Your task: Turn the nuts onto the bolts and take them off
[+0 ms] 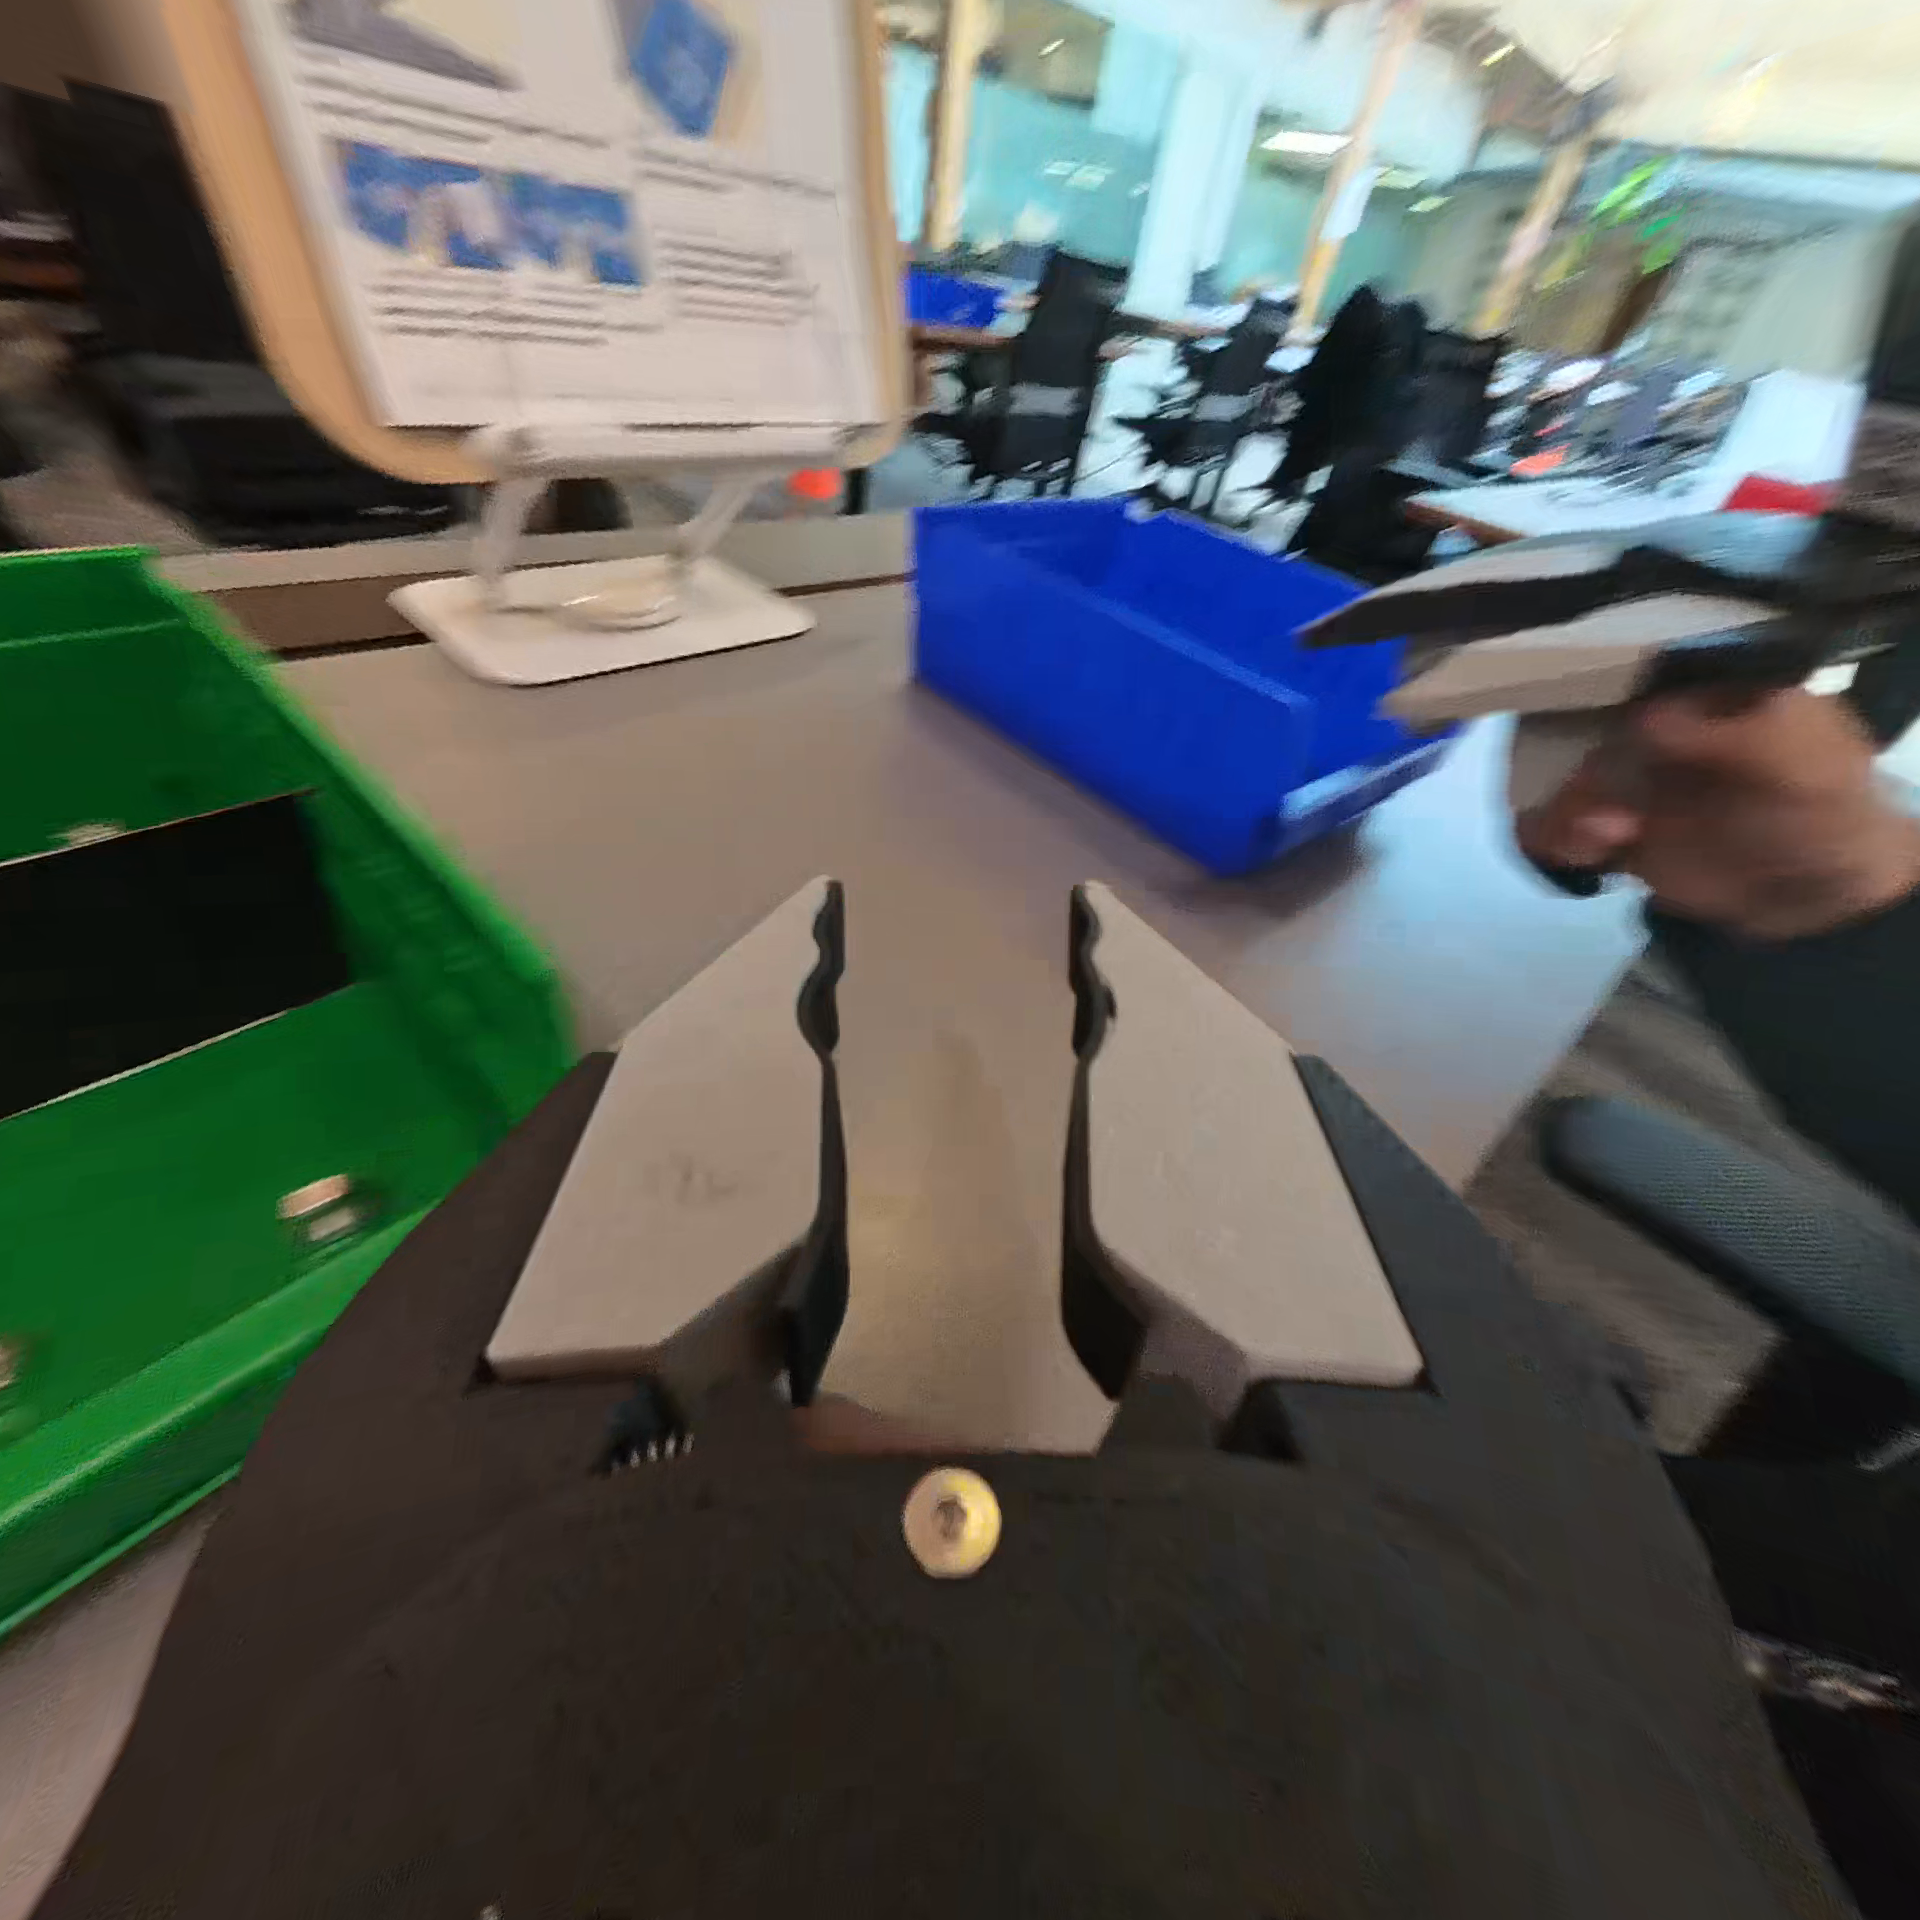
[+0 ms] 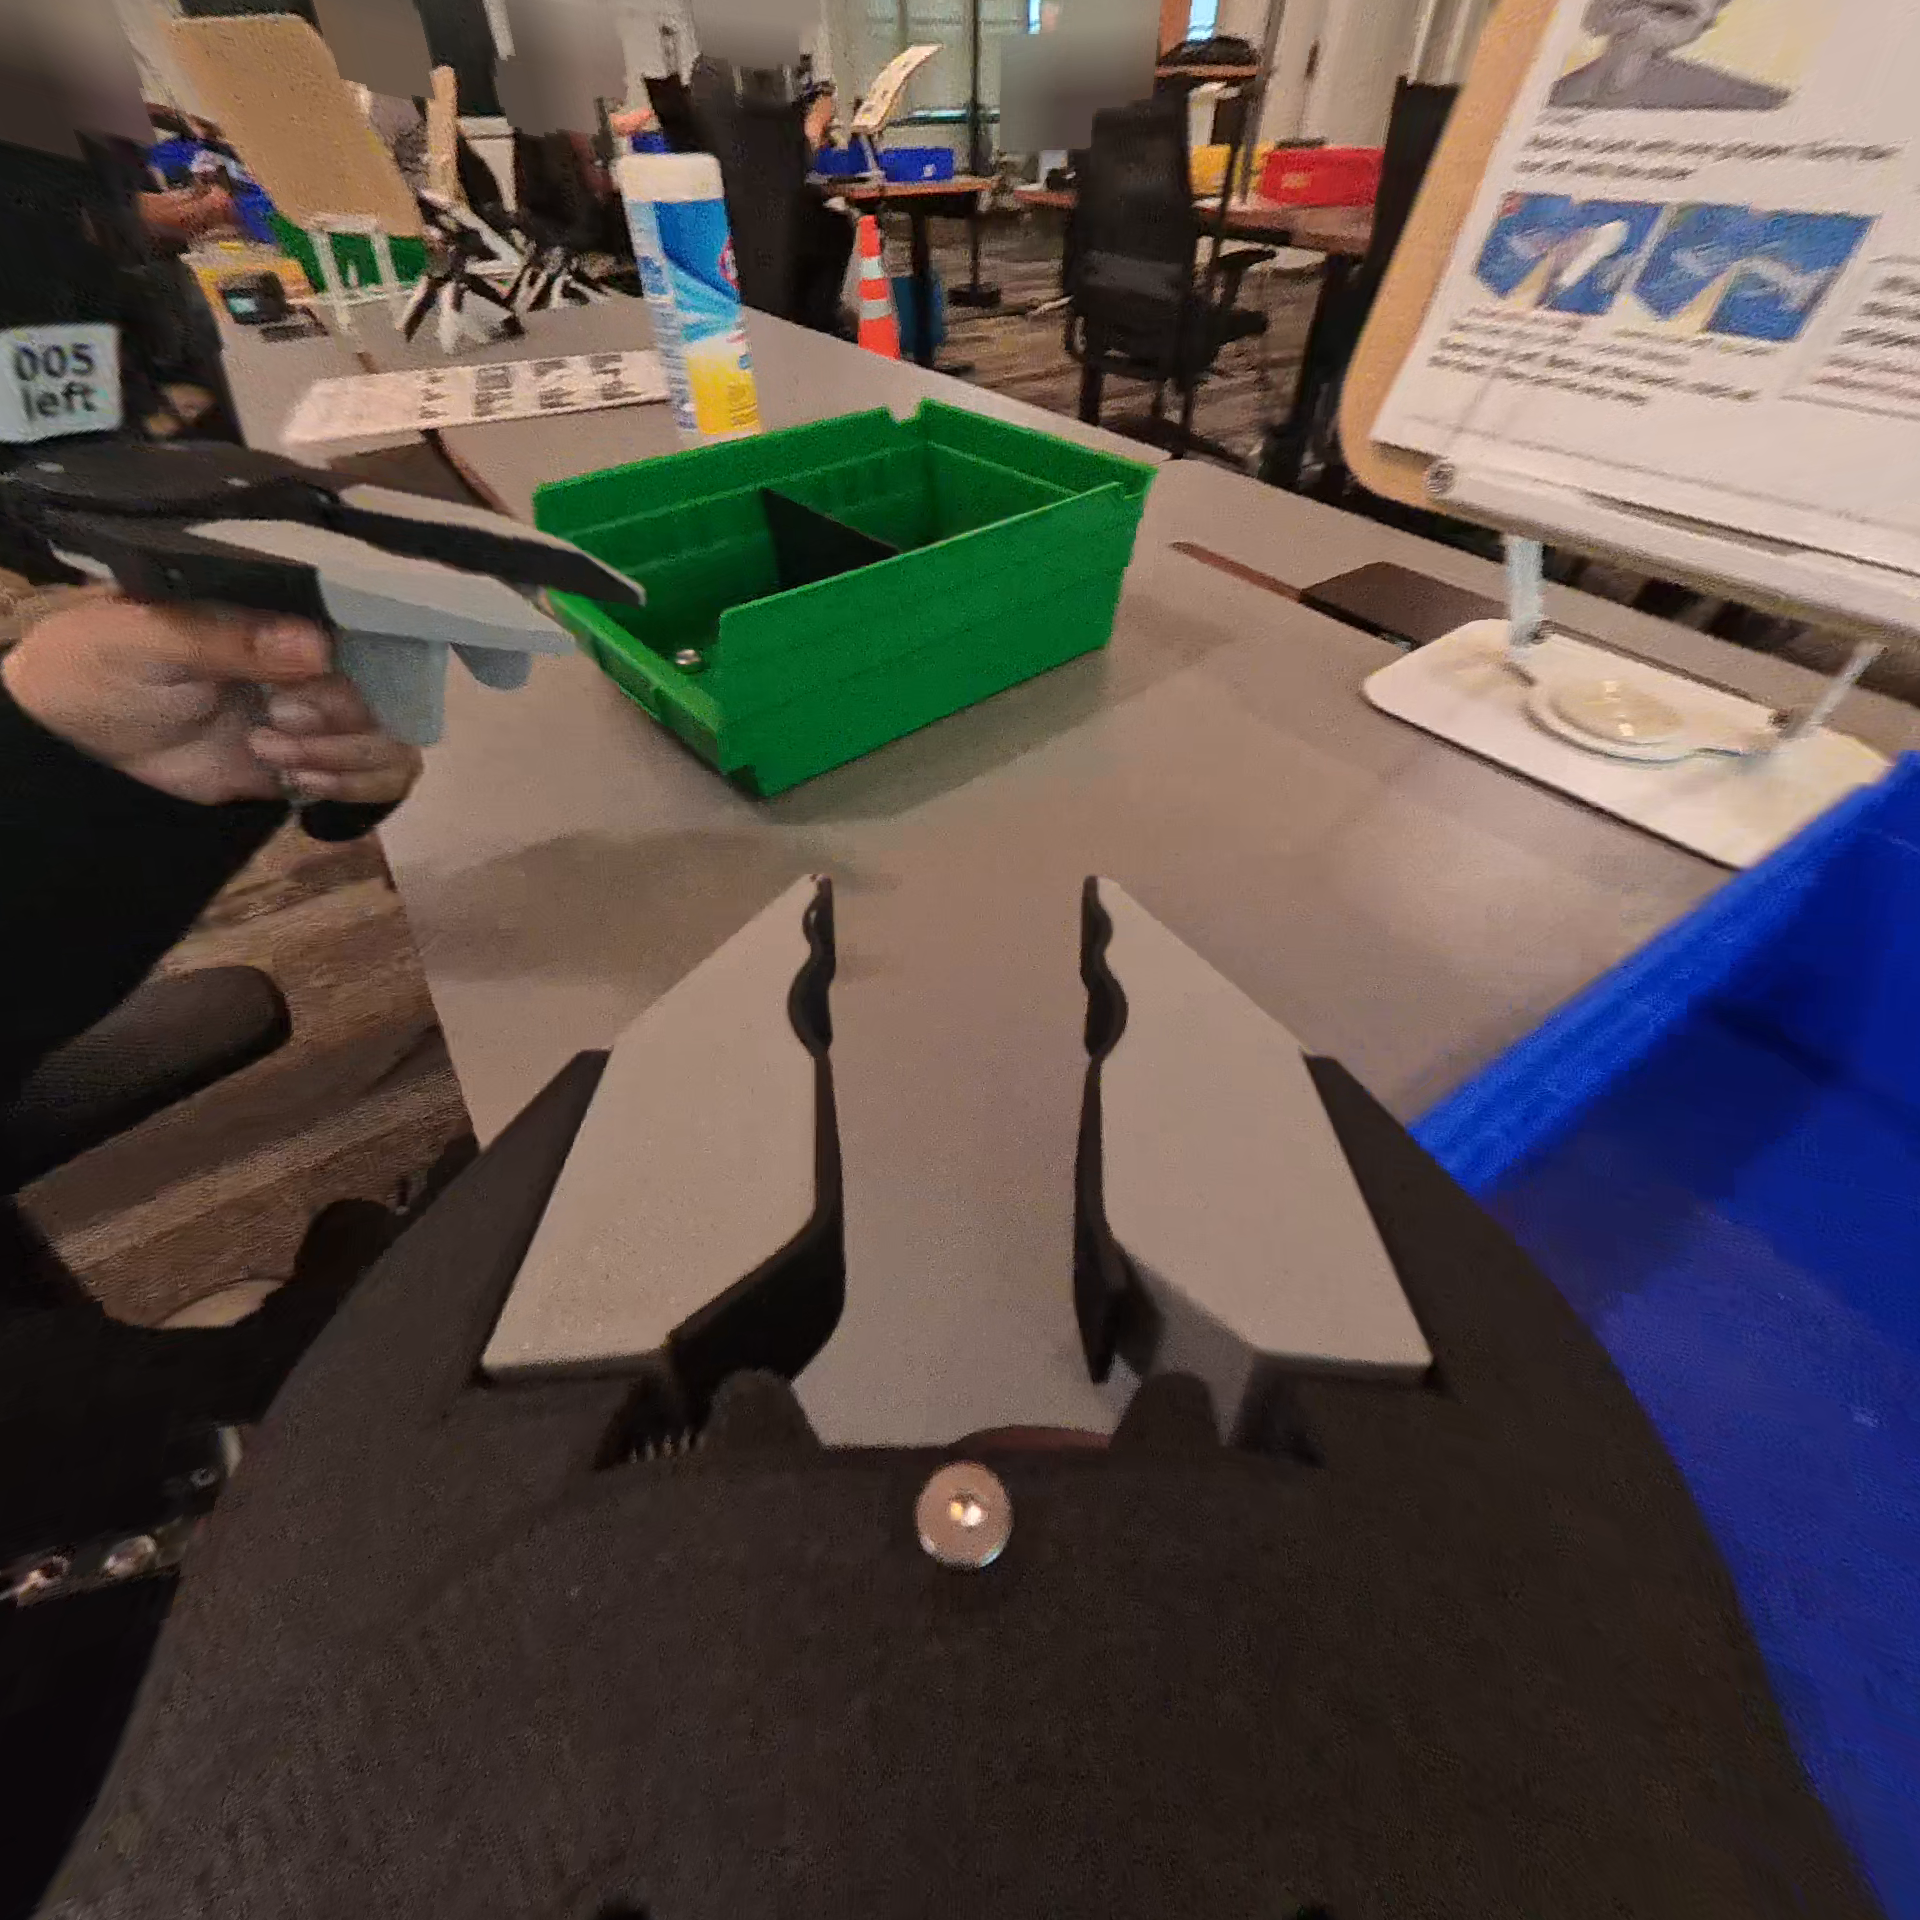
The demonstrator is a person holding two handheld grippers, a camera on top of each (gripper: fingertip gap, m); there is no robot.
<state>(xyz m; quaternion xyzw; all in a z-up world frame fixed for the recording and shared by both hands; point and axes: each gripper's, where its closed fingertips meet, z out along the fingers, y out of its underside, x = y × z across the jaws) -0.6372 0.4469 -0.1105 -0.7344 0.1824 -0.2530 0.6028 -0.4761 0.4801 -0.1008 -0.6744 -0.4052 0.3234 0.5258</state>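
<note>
Nuts or bolts show only as small silvery bits of hardware, blurred, lying on the floor of the green bin at the left of the left wrist view; whether they are nuts, bolts or both I cannot tell. In that view the left gripper hangs above the grey worktop with its grey fingers spread well apart and nothing between them. The green bin has a black divider across it. Farther back to the right stands a blue bin, and behind the two, a printed instruction sheet leans on a clear stand with a white base. At the right edge the right gripper is held by a hand beside the blue bin, seen side-on; its tips look slightly parted and carry nothing visible. In the right wrist view the right gripper hovers over bare worktop, its fingers likewise wide apart and empty. The green bin sits ahead, well apart from the tips, with the black divider splitting it into two compartments and one small silvery piece at the near inner corner. The blue bin fills the right edge just beside the gripper. The left gripper, held by a hand, points at the green bin's near left rim. A wipes canister stands behind the green bin.
</note>
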